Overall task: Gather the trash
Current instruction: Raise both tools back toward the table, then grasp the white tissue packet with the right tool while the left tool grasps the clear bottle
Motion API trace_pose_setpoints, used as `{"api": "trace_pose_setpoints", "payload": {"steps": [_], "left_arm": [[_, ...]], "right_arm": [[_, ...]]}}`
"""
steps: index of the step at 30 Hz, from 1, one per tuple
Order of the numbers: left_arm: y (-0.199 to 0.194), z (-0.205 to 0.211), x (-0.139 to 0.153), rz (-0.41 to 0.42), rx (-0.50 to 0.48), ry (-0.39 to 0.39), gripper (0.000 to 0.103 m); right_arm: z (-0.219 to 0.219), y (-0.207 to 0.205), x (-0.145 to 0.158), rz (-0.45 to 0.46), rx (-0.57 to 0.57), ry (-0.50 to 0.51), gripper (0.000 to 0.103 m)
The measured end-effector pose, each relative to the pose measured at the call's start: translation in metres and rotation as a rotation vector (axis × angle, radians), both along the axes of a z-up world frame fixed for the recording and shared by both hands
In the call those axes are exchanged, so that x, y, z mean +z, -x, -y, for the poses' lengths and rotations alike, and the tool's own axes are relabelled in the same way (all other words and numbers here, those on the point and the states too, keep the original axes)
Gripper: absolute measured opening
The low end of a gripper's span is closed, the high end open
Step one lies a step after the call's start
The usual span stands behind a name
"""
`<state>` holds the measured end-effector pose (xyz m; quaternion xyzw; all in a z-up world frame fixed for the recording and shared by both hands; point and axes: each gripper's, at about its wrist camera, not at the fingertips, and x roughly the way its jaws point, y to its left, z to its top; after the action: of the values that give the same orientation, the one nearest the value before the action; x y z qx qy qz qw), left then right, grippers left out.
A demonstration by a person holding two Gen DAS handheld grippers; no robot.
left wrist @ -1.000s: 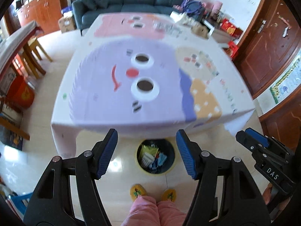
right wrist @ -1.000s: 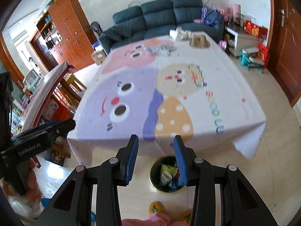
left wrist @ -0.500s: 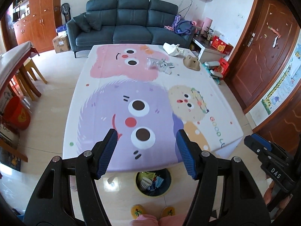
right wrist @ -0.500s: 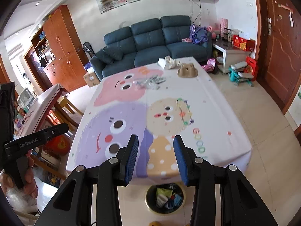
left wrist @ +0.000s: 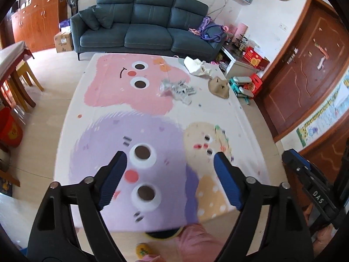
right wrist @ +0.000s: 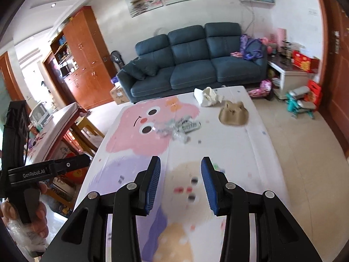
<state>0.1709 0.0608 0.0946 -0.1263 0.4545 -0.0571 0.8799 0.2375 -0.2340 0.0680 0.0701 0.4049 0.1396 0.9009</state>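
Left wrist view: we hold the left tool [left wrist: 169, 174] above the near end of the tabletop [left wrist: 246, 131], its blue-padded jaws spread wide with nothing between them. Under it lies the purple cartoon face of the printed cloth, blurred here. At the right edge of this view the right tool [left wrist: 309, 187] shows from the side, off the tabletop's right edge. Just past the near edge of the tabletop, on the floor, we see a sliver of the bin [left wrist: 163, 235] with a yellow rim, mostly hidden by the cloth; what is in it cannot be seen.

In the right wrist view our right tool [right wrist: 180, 182] also hangs over the near part of the tabletop [right wrist: 261, 144], jaws apart and empty, narrower than the left one's. The left tool [right wrist: 47, 170] appears at the left, beyond the tabletop's left edge, held in the left hand [right wrist: 38, 218].

The trash lies well away from both tools, toward the far end of the tabletop. A heap of clear crumpled wrappers [left wrist: 176, 88] [right wrist: 177, 128] sits right of the pink face, around the middle of the far half. Beyond it, near the far right corner, lies a crumpled white paper [left wrist: 197, 65] [right wrist: 208, 96], and just beside that, close to the right edge, a brown bear-shaped item [left wrist: 219, 86] [right wrist: 233, 113].

Behind the tabletop's far edge stands a dark blue sofa [left wrist: 139, 28] [right wrist: 192, 63].
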Motion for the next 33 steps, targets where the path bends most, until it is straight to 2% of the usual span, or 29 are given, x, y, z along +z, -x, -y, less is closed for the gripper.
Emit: {"api": "trace_pose_setpoints", "payload": {"steps": [8, 11, 14, 19, 24, 33], "left_arm": [[-0.128, 0.031, -0.035, -0.113, 0.13, 0.095, 0.08], [-0.178, 0.043, -0.061, -0.168, 0.171, 0.124, 0.08], [-0.22, 0.049, -0.09, -0.218, 0.229, 0.145, 0.08], [-0.272, 0.045, -0.141, -0.303, 0.318, 0.214, 0.08], [-0.299, 0.033, -0.18, -0.336, 0.413, 0.304, 0.08], [-0.327, 0.028, -0.219, -0.362, 0.502, 0.386, 0.08]], "right_arm": [[0.032, -0.158, -0.051, -0.119, 0.135, -0.036, 0.039], [0.038, -0.213, -0.085, -0.185, 0.161, -0.044, 0.039], [0.036, -0.247, -0.114, -0.231, 0.177, -0.067, 0.039], [0.03, -0.282, -0.151, -0.29, 0.194, -0.107, 0.039], [0.018, -0.302, -0.183, -0.351, 0.221, -0.123, 0.039], [-0.001, -0.314, -0.198, -0.39, 0.263, -0.133, 0.039]]}}
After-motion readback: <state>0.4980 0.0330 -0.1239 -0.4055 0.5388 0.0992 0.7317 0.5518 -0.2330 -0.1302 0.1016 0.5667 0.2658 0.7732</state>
